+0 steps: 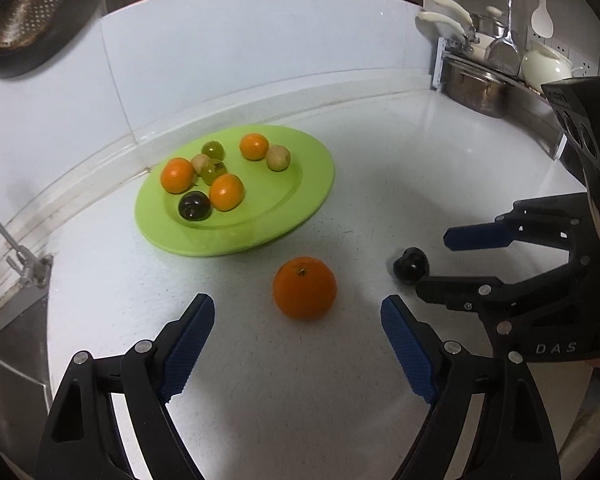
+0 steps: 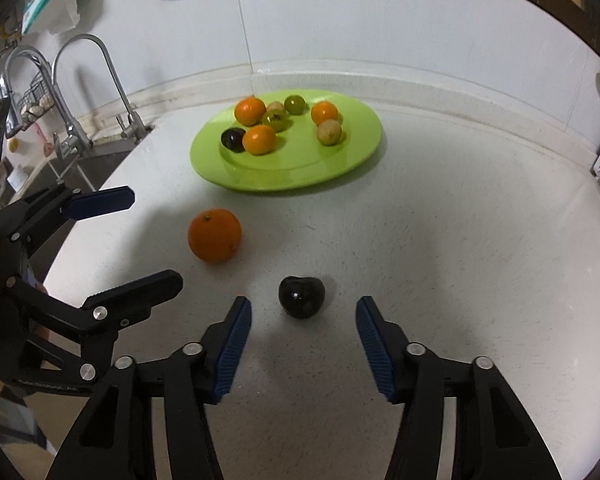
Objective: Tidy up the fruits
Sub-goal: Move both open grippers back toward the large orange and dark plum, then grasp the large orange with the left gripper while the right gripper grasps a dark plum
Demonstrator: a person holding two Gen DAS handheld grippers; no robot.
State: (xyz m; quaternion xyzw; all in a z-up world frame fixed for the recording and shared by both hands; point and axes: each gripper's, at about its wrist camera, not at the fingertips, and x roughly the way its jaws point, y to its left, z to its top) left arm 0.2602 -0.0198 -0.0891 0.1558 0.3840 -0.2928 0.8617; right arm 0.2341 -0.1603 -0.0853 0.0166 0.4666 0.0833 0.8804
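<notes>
White counter [image 1: 260, 380] fills both views, with a tiled wall behind it. We see an orange [image 1: 304, 288] lying loose on it at centre of the left wrist view, just ahead of our left gripper [image 1: 298, 312], whose blue pads [image 1: 188, 350] stand spread wide on either side with nothing between them. A dark plum [image 2: 301, 296] lies loose at lower centre of the right wrist view, just ahead of our right gripper [image 2: 304, 316]; its fingers are parted wider than the plum and do not touch it. In the left view the plum [image 1: 411, 265] sits right of the orange, between the right gripper's fingers [image 1: 476, 236]; whether the lower finger touches it we cannot tell. Beyond both fruits, a green plate [image 1: 300, 216] holds three small oranges [image 1: 226, 191], two green fruits [image 1: 213, 149], two tan ones [image 1: 278, 157] and another dark plum [image 1: 194, 207]. In the right view the plate [image 2: 340, 168] lies at upper centre, the loose orange [image 2: 215, 235] left of centre, and two taps [image 2: 100, 68] over a sink at upper left. Pots [image 1: 476, 88] and utensils [image 1: 508, 40] crowd the upper right of the left view
</notes>
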